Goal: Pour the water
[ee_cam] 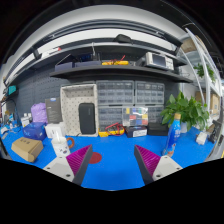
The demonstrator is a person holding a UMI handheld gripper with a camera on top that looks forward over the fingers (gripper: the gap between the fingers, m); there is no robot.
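Observation:
My gripper is open above a blue tabletop, and nothing lies between its magenta pads. A blue bottle with a white cap stands upright beyond and to the right of the right finger, in front of a plant. A white cup stands just beyond the left finger, with a small red disc on the table beside that finger. A second white cup stands further back on the left.
A brown cardboard box and a purple container stand at the left. A green plant is at the right. Drawer cabinets, a black box and small yellow and orange items line the back.

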